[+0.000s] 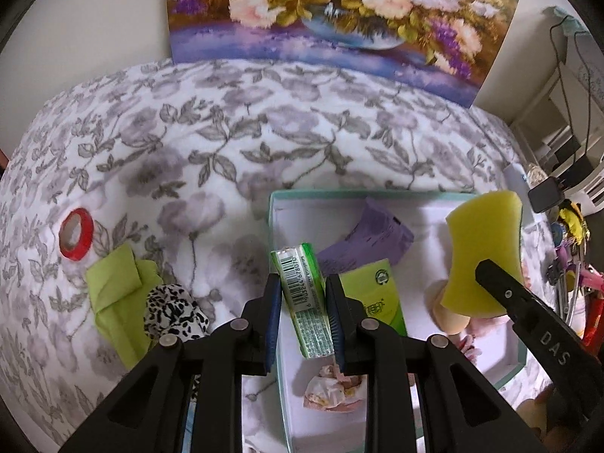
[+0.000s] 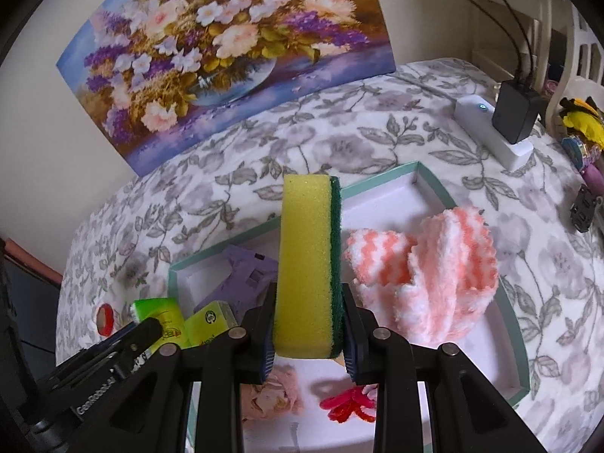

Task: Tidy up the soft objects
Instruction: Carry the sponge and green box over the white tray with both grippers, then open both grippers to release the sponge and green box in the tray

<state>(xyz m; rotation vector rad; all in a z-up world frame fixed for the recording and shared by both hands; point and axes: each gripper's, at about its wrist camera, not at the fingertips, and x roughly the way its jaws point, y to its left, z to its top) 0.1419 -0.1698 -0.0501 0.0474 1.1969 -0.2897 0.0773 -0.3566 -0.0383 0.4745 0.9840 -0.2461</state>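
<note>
Left wrist view: my left gripper [image 1: 304,304] is pinching a slim green tissue packet with a barcode label [image 1: 302,302], both blue pads pressed on its long sides, the packet held above the left wall of the shallow white cardboard box with a teal rim [image 1: 272,226]. Inside the box lie a purple plastic pouch [image 1: 372,238], a lime-green flat packet [image 1: 377,298] and a pale pink crumpled fabric flower [image 1: 332,392]. On the grey floral bedspread [image 1: 226,132] left of the box sit a red roll of tape [image 1: 76,233], a lime-green folded cloth [image 1: 117,294] and a black-and-white leopard-print fabric piece [image 1: 173,315], the last two touching

Right wrist view: my right gripper [image 2: 307,334] is clamped on a yellow foam sponge with a dark green scouring layer [image 2: 307,264], held upright on edge over the box. A fluffy pink-and-white striped cloth [image 2: 434,275] rests in the right part of the box, and red and pink hair ties [image 2: 349,402] lie near its front. A floral painting [image 2: 226,56] leans against the wall behind the bed; a black charger on a white power strip [image 2: 515,113] sits at the far right
</note>
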